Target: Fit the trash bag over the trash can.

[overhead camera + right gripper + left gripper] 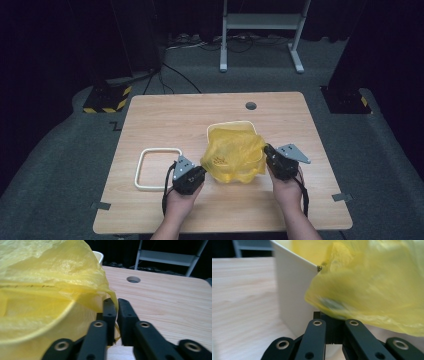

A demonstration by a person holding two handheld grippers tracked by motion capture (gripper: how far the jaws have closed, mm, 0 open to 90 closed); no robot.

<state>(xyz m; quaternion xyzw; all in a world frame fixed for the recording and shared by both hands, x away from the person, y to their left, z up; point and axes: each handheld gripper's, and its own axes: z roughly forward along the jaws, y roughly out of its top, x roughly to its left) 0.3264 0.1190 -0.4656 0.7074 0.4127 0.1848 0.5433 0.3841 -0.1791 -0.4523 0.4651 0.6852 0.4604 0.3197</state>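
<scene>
While both forearms reach forward, left tool (200, 171) pinching yellow bag (234, 156), right tool (268, 152) clamping its edge over bin (220, 128)

Black grippers (200, 175), grey triangular plates, black cables, silver screws.

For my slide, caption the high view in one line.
Two hand-held grippers, left and right, pull a yellow plastic bag over a white bin on a wooden table, a white frame lying alongside.

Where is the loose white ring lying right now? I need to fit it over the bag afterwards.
In the high view the white ring lies flat on the table, front left, just left of the left gripper.
</scene>
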